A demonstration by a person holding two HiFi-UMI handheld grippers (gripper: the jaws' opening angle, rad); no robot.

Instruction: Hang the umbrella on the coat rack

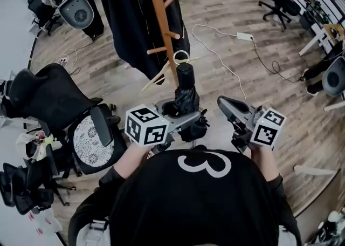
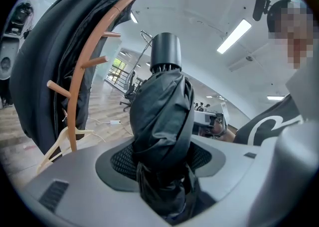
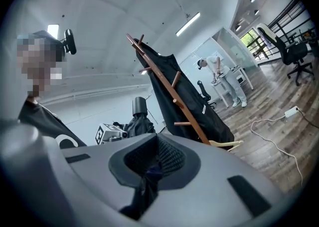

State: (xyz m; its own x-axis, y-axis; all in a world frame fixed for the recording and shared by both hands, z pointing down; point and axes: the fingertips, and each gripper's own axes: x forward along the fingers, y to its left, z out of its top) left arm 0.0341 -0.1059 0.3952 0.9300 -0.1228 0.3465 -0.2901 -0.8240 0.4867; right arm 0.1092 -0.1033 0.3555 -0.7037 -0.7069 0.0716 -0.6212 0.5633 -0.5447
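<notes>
Left gripper (image 2: pixel 162 147) is clamped on the umbrella (image 1: pixel 186 97), jaws biting the folded black canopy low down, so the handle (image 1: pixel 185 74) stands upright and free. That looks deliberate, since the top end is what has to meet a peg. The umbrella sits just in front of the rack (image 1: pixel 161 18), close to its pole but not on it. The lower pegs (image 1: pixel 157 50) jut out bare just above the handle, while a black coat (image 1: pixel 126 18) fills the far side. A pale hanger (image 1: pixel 156 80) leans at the pole's foot. There's a light loop by the handle top, though I can't tell if it's the umbrella's strap. Right gripper (image 1: pixel 225 104) hangs beside the umbrella, apart from it. Its jaws are together on nothing I can name, likely in reserve to steady the handle. The hang is not yet done.
</notes>
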